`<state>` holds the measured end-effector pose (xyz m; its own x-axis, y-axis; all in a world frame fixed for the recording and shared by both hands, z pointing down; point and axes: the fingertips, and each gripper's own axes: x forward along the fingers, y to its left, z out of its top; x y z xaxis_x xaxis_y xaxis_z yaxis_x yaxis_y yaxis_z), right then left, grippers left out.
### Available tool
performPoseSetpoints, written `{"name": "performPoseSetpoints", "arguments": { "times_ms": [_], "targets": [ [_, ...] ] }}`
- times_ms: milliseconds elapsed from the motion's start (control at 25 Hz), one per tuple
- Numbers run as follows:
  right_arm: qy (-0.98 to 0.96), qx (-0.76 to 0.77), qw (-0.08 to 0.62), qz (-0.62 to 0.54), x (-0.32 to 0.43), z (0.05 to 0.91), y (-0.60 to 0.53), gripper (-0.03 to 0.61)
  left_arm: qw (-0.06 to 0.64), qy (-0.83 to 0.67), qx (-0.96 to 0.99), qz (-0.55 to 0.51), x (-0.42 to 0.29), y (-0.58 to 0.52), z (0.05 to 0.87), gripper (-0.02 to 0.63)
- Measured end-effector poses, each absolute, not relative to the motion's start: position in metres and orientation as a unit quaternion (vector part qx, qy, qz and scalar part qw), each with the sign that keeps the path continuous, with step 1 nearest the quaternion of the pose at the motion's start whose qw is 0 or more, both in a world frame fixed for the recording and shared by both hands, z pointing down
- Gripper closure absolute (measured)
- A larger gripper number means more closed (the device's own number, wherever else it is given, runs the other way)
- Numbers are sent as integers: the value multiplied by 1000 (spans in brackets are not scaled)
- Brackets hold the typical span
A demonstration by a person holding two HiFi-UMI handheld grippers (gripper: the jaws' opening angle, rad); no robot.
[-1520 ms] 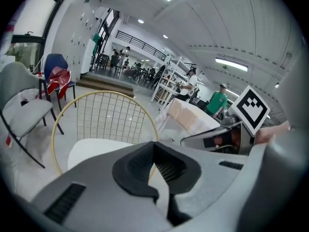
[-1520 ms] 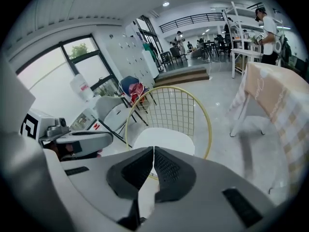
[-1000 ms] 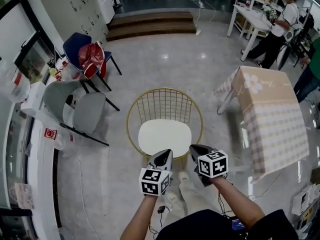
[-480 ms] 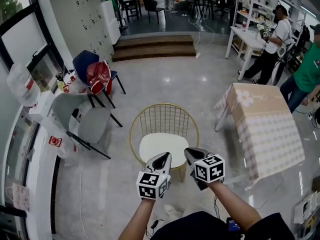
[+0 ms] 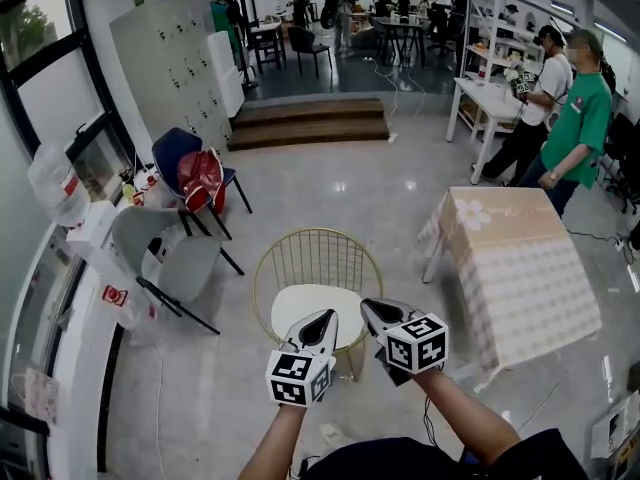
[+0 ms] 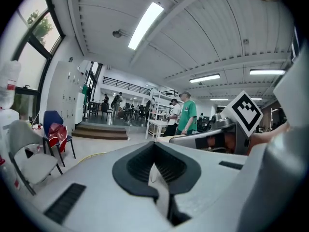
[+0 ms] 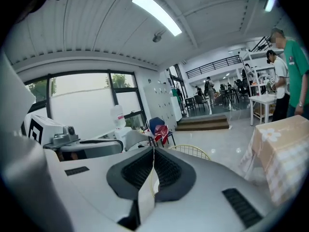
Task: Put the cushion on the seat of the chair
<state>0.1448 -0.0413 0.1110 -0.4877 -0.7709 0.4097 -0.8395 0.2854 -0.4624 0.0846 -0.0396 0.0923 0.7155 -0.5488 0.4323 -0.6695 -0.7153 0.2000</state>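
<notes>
Holding two closed tools at a cushioned chair

Head view: the white cushion (image 5: 312,311) lies on the seat of the gold wire chair (image 5: 318,251). The left tool (image 5: 325,318) and right tool (image 5: 369,307) are side by side over the cushion's near edge in the picture, and a grey chair (image 5: 165,258) stands off to the left. Left gripper view: the left tool's jaws meet at the tip with nothing between them. Right gripper view: the right tool's jaws are likewise pressed together and empty, with the wire chair's rim showing beyond them.
</notes>
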Motion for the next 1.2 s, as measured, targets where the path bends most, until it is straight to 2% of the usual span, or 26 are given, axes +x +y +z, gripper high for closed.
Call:
{"name": "performPoseSetpoints", "arguments": {
  "times_ms": [400,1200],
  "targets": [
    [-827,500,35,255,174,58,4,554,107,-355,914,165,123,11,47,609],
    [-858,484,-4,172,200,-8,88,558,68,-403,903,133,142,93,-9,609]
  ]
}}
